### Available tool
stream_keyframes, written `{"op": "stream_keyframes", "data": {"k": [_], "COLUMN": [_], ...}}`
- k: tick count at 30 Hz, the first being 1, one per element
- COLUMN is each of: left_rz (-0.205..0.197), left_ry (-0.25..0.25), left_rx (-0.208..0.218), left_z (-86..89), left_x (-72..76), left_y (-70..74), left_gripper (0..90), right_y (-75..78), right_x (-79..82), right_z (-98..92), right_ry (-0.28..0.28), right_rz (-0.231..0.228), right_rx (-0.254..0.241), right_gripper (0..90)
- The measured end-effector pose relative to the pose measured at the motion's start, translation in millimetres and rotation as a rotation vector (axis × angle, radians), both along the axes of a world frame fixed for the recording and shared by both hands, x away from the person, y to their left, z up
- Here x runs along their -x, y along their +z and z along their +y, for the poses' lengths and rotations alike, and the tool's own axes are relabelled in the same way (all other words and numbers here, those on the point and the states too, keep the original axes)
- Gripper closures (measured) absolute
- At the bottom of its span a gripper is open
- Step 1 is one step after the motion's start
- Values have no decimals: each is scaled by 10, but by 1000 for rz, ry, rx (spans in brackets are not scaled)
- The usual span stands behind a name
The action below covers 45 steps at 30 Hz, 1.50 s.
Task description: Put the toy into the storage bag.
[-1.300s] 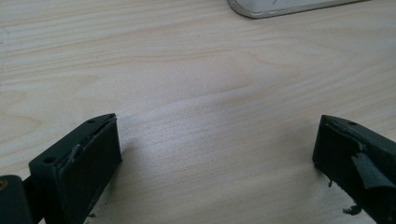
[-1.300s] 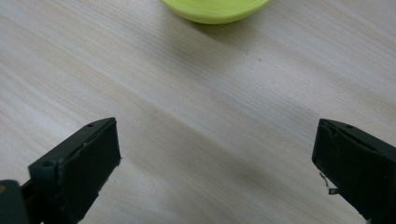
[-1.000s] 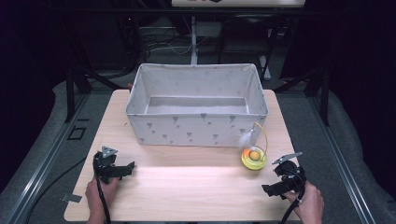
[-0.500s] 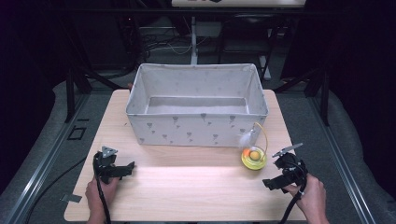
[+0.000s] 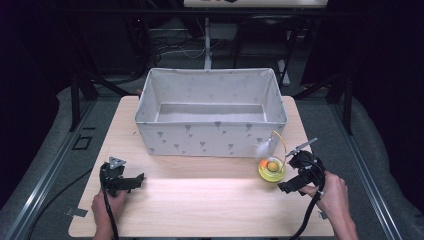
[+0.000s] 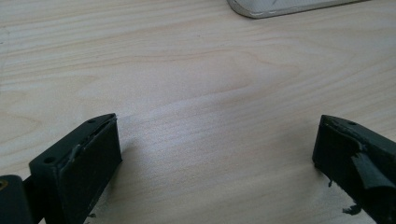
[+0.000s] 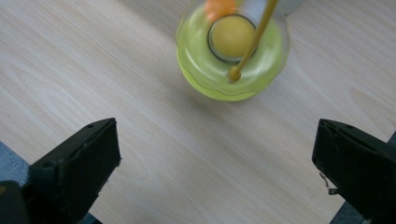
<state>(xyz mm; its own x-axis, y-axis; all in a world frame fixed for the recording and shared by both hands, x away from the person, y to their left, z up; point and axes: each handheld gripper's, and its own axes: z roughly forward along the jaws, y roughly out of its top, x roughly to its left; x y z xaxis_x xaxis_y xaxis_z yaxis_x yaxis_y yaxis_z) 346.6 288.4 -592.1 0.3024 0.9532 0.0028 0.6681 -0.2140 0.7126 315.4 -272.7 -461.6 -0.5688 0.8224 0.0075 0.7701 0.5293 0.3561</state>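
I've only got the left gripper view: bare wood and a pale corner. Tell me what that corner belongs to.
Observer: It's the grey fabric bin, open-topped, at the table's far half.
Operator: Report what the other hand is working on.
Observer: The right claw points at a yellow toy, apart from it.
Operator: Describe the toy.
Observer: A round yellow base holding a ball, with a thin curved wire carrying a white feather.
Operator: Give me the right claw's jaws.
Observer: Wide open, holding nothing.

Overhead view, two close tabletop [image 5: 200, 195] views
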Motion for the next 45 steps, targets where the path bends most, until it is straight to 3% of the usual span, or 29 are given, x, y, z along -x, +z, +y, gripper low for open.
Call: {"op": "stream_keyframes", "data": {"k": [7,10,13,19,23,27,32,40,45], "left_rz": [1,0,0,0,0,0,0,0,0], "left_ry": [1,0,0,0,0,0,0,0,0], "left_rx": [1,0,0,0,0,0,0,0,0], "left_z": [-1,0,0,0,0,0,0,0,0], "left_x": [1,0,0,0,0,0,0,0,0], "left_y": [0,0,0,0,0,0,0,0,0], "left_gripper": [11,11,11,10,10,11,11,10,11], "right_y": [134,193,256,382,432,431,388,372,386], "right_x": [-131,-173,-217,-277,-329,-370,-436,-474,-473], "right_z": [80,88,96,109,141,206,272,298,320], "right_ry": [40,52,56,79,95,118,136,154,167], "right_rz": [-2,-15,-27,-71,-69,-52,-36,-22,-23], "right_rx": [18,18,25,52,92,139,162,205,203], "right_gripper": [46,137,158,307,430,553,682,800,852]}}
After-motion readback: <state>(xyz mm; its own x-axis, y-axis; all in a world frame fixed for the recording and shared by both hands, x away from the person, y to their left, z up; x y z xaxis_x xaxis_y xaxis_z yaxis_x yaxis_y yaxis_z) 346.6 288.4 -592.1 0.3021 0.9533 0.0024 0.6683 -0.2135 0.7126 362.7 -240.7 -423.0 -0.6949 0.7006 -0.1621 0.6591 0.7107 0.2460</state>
